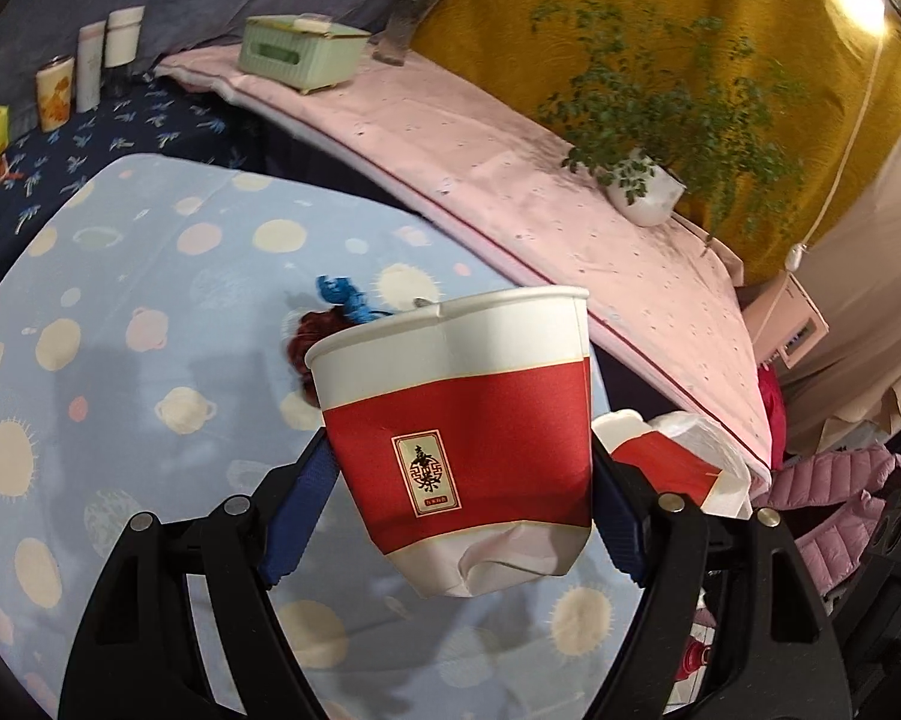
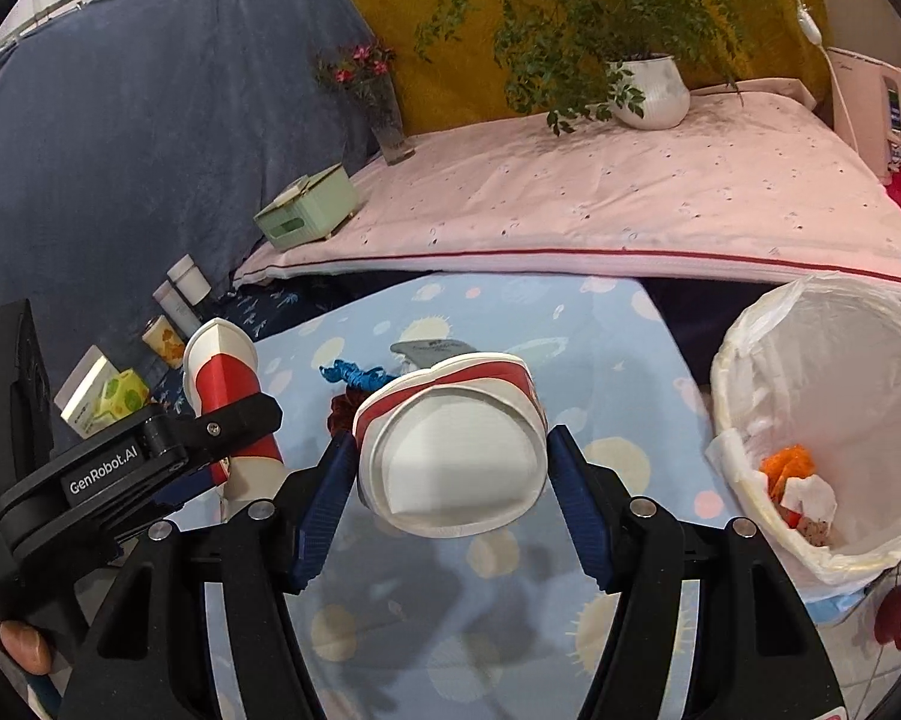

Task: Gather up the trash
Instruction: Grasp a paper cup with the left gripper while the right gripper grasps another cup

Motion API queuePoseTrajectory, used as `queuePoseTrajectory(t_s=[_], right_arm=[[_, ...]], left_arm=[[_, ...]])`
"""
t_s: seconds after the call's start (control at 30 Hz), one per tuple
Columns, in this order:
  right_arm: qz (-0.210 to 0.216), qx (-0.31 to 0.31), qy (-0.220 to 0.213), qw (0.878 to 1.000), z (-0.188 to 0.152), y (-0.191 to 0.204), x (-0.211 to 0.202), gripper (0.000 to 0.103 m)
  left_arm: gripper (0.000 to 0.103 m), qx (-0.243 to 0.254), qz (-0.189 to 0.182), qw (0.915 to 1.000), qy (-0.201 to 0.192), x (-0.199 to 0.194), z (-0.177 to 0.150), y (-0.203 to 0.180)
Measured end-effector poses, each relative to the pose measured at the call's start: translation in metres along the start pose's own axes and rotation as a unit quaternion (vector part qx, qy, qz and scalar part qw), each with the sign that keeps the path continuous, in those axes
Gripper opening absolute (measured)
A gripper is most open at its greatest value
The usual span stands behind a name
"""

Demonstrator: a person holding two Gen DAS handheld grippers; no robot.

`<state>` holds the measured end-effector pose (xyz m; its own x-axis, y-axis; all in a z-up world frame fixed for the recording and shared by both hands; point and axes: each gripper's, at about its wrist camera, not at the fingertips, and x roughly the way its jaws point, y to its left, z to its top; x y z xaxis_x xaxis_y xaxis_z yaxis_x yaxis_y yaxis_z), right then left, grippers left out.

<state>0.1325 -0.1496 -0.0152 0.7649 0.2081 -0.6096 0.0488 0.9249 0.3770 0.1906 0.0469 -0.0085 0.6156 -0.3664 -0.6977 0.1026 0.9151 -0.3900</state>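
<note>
Both grippers – left [image 1: 459, 468], right [image 2: 450, 474] – each seemingly clamp 1 crushed paper cup [image 1: 456, 420].

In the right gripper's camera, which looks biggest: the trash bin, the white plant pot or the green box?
As they look there:
1. Trash bin, though it's nearer
2. White plant pot and green box look alike, so no ranking.

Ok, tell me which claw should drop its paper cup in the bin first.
Right, probably. The right claw grips a crushed paper cup, and the lined trash bin stands open just to its right in the right wrist view. The left claw with its cup sits farther over, on the far side from the bin.
</note>
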Motion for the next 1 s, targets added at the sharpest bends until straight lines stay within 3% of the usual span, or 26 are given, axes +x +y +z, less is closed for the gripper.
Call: queuePoseTrajectory(t_s=[0.53, 1.0], right_arm=[[-0.062, 0.052, -0.081, 0.993, 0.024, -0.093, -0.089, 0.062], [-0.110, 0.099, -0.103, 0.984, 0.019, -0.173, -0.126, 0.062]], left_arm=[[0.075, 0.109, -0.046, 0.9928, 0.018, 0.008, -0.029, -0.128], [0.075, 0.190, -0.076, 0.9777, 0.049, 0.039, -0.066, -0.209]])
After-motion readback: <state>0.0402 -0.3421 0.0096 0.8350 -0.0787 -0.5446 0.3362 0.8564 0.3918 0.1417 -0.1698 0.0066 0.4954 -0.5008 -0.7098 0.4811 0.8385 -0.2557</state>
